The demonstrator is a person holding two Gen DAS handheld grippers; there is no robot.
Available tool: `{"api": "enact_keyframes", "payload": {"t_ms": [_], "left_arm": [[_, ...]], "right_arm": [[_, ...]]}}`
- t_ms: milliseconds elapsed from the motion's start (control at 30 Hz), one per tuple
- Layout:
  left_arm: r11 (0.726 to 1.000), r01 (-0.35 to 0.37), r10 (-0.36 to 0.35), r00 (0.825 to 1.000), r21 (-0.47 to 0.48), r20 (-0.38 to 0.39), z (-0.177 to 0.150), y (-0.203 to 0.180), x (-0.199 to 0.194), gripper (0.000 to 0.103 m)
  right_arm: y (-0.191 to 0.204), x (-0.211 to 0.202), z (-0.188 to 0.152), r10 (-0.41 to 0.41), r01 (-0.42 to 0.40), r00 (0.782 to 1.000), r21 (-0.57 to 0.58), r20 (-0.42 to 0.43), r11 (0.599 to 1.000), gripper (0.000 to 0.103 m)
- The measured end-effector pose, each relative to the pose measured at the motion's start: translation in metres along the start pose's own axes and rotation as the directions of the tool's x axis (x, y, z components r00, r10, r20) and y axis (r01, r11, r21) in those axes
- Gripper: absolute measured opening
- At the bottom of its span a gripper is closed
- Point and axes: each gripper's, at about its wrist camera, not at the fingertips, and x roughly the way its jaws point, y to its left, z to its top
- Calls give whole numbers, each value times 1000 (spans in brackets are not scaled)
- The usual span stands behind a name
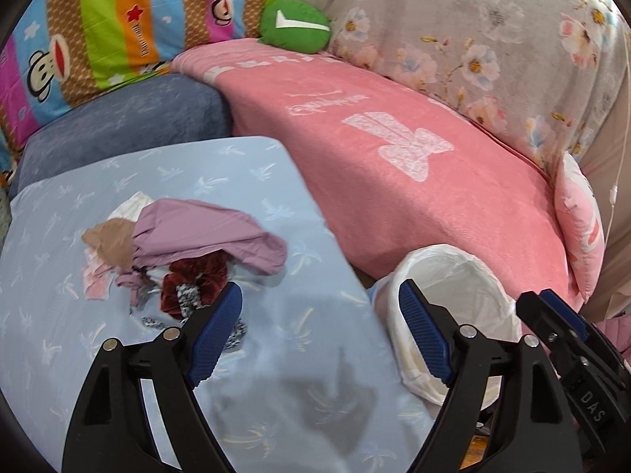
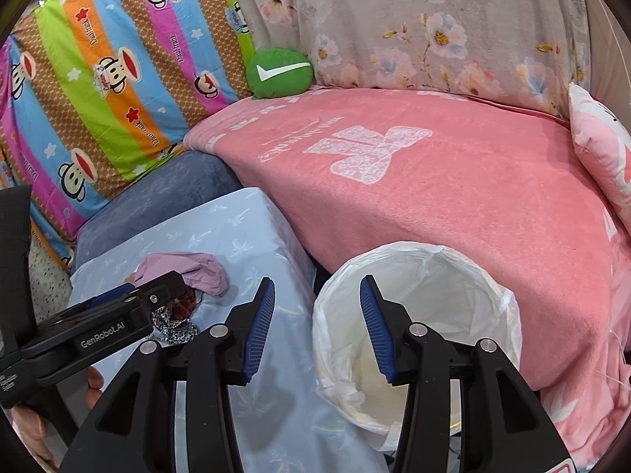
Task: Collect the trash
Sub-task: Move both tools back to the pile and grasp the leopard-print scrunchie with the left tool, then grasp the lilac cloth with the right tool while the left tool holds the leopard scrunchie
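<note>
A heap of scraps lies on the light blue cloth-covered table: a mauve cloth, a tan piece, a dark red velvet scrunchie and a black-and-white speckled bit. My left gripper hovers open just right of the heap, with nothing between its fingers. A bin lined with a white bag stands to its right, off the table's edge. My right gripper is open and empty above the bin's left rim. The left gripper hides part of the heap in the right wrist view.
A pink blanket covers the seat behind the bin, backed by floral cloth. A striped monkey-print quilt, a green round cushion and a blue-grey cushion lie beyond the table. A pink pillow sits far right. A hand holds the left tool.
</note>
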Motion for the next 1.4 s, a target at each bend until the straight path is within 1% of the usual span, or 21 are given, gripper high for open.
{"api": "enact_keyframes", "payload": {"t_ms": [167, 333, 467, 567, 633, 733, 800, 833, 900, 933, 1000, 1100, 1233, 1400], "left_arm": [[998, -44, 42, 999, -54, -31, -6, 23, 10, 78], [989, -80, 69, 994, -121, -88, -18, 46, 26, 78], [981, -89, 66, 989, -174, -136, -27, 63, 40, 78], [975, -104, 71, 984, -195, -166, -33, 72, 49, 77], [973, -108, 73, 982, -204, -173, -35, 76, 51, 75], [972, -104, 65, 981, -211, -183, -38, 80, 56, 68], [971, -103, 60, 979, -217, -195, -39, 83, 60, 60], [970, -100, 54, 978, -223, -202, -40, 85, 62, 57], [968, -89, 38, 976, -235, -213, -40, 86, 67, 44], [967, -85, 32, 975, -239, -218, -41, 87, 68, 40], [966, -71, 12, 973, -250, -231, -44, 91, 70, 21], [963, -57, -7, 972, -263, -234, -46, 95, 68, 8], [960, -52, -10, 975, -274, -220, -48, 104, 54, 6], [958, -73, 19, 981, -277, -192, -48, 120, 31, 5]], "right_arm": [[14, 8, -6, 16, -16, 1000, -18, -22, 1000, 48], [27, 17, -11, 26, -27, 999, -36, -47, 999, 49], [35, 24, -16, 30, -33, 997, -43, -67, 999, 49], [40, 30, -19, 34, -38, 996, -45, -81, 998, 49], [43, 34, -21, 36, -41, 995, -50, -91, 998, 49], [45, 40, -22, 40, -45, 994, -51, -103, 998, 49], [47, 44, -24, 43, -48, 993, -50, -111, 998, 49], [49, 46, -24, 43, -49, 992, -50, -115, 998, 49], [50, 49, -26, 44, -50, 992, -50, -122, 997, 49], [52, 51, -26, 44, -51, 991, -52, -127, 997, 49], [54, 55, -28, 44, -52, 990, -53, -135, 997, 49], [60, 61, -30, 50, -58, 988, -54, -149, 997, 49], [72, 70, -32, 67, -77, 984, -56, -167, 995, 49], [97, 84, -35, 102, -117, 975, -64, -195, 991, 49]]}}
